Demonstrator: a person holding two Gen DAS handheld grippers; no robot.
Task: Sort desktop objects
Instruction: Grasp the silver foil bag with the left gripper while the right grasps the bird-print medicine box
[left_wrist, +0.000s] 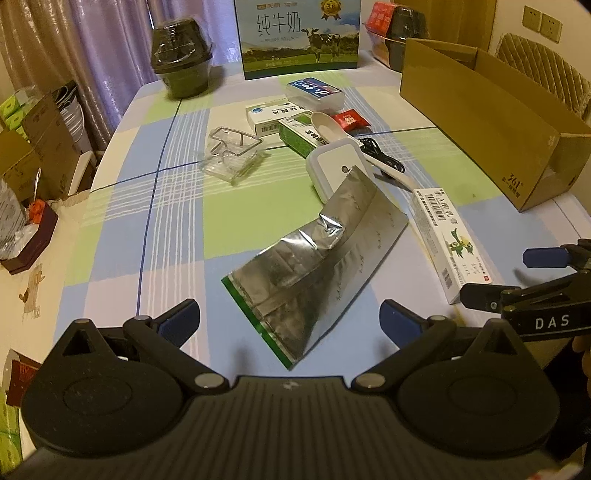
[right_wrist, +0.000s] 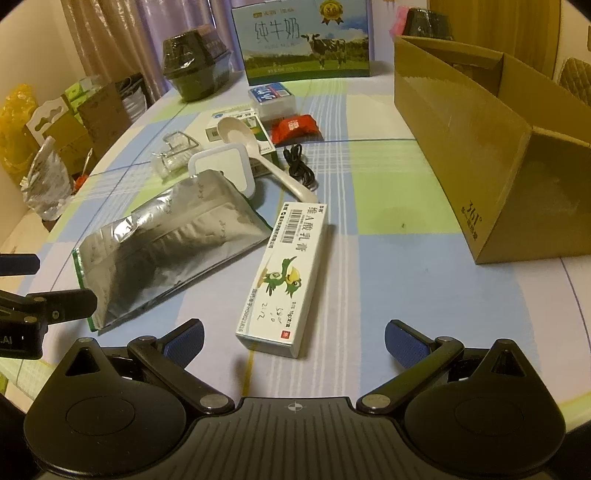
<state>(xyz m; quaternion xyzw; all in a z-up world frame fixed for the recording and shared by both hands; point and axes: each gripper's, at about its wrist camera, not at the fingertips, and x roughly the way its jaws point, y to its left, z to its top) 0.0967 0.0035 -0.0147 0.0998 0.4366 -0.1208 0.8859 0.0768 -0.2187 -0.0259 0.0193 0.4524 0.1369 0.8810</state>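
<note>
Both the left gripper (left_wrist: 290, 319) and right gripper (right_wrist: 293, 338) are hovering spread wide, holding nothing. The crinkled silver foil pouch (left_wrist: 314, 266) is lying flat, so pads risk sliding off; the long white cardboard ointment box (right_wrist: 284, 273) could skid sideways.

Checked tablecloth table (right_wrist: 406, 295) — foil pouch (right_wrist: 166, 251), ointment box (right_wrist: 284, 273), cardboard box (right_wrist: 480, 147), misc.

Milk carton (left_wrist: 300, 37) top cut off, cardboard box (right_wrist: 480, 155) interior hidden
</note>
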